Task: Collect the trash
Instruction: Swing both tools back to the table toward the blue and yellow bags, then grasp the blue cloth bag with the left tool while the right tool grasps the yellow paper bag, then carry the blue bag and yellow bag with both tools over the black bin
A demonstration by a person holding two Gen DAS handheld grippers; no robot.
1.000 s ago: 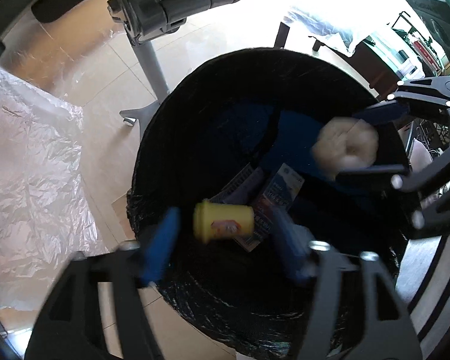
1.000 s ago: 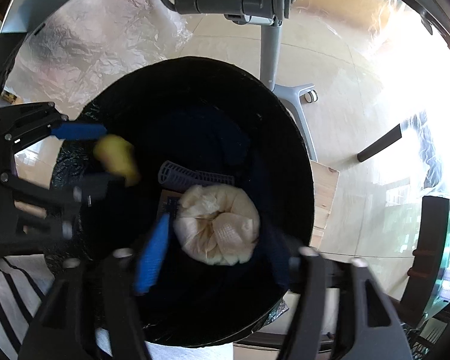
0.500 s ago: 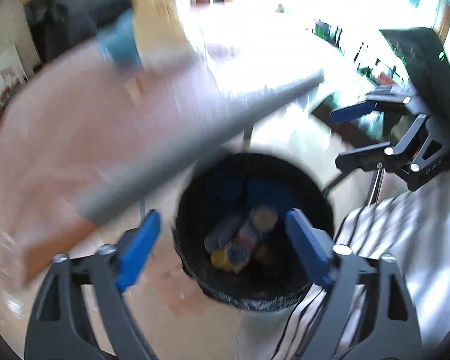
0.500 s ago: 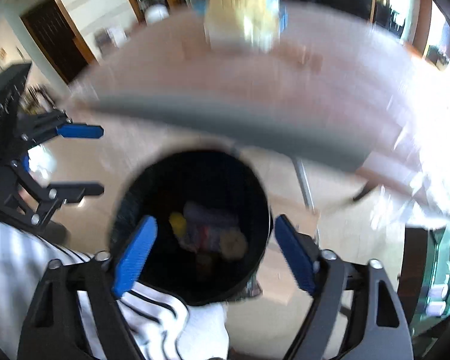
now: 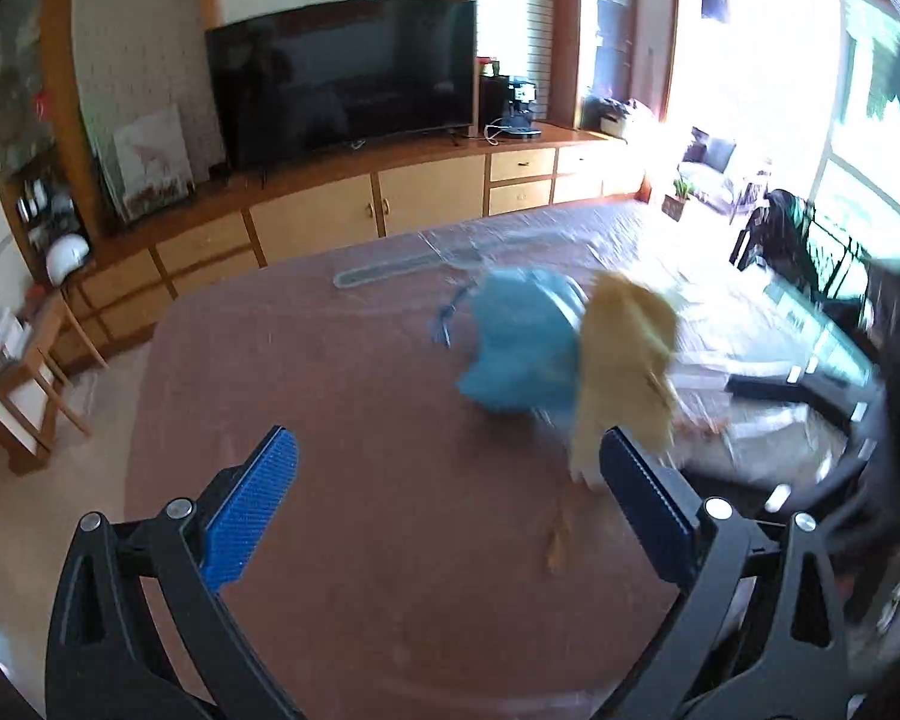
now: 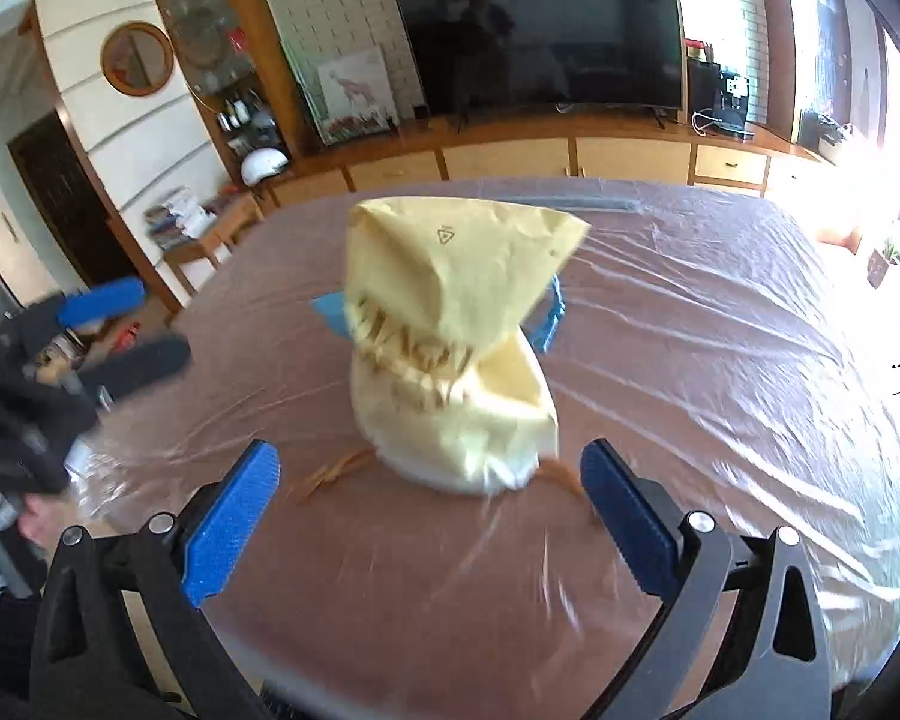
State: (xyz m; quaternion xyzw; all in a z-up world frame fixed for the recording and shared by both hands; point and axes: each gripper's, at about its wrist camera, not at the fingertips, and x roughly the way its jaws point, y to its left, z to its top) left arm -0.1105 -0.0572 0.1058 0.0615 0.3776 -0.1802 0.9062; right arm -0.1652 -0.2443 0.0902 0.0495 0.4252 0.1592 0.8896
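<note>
**Risk: paper bag may crush or tip on pickup**

Surface (image 6: 720, 360), film-covered, carries the bag (image 6: 450, 372) mid-surface, blue item (image 5: 522, 348) touching behind. Right gripper (image 6: 429, 516) and left gripper (image 5: 450, 510): jaws just opened wide, empty. Loose film may snag; scraps (image 6: 324, 474) near the front edge risk being missed.

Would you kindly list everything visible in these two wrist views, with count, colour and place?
paper bag: one, pale yellow, crumpled, on the table's middle
blue item: one, light blue, behind and touching the bag; too blurred to identify
scraps: a few, tan, by the bag's base
table: one, brown, under clear plastic film
television: one, black, on the sideboard
sideboard: one, light wood, along the wall
coffee machine: one, black, right of the television
left gripper: blue pads, open, empty
right gripper: blue pads, open, empty
</note>
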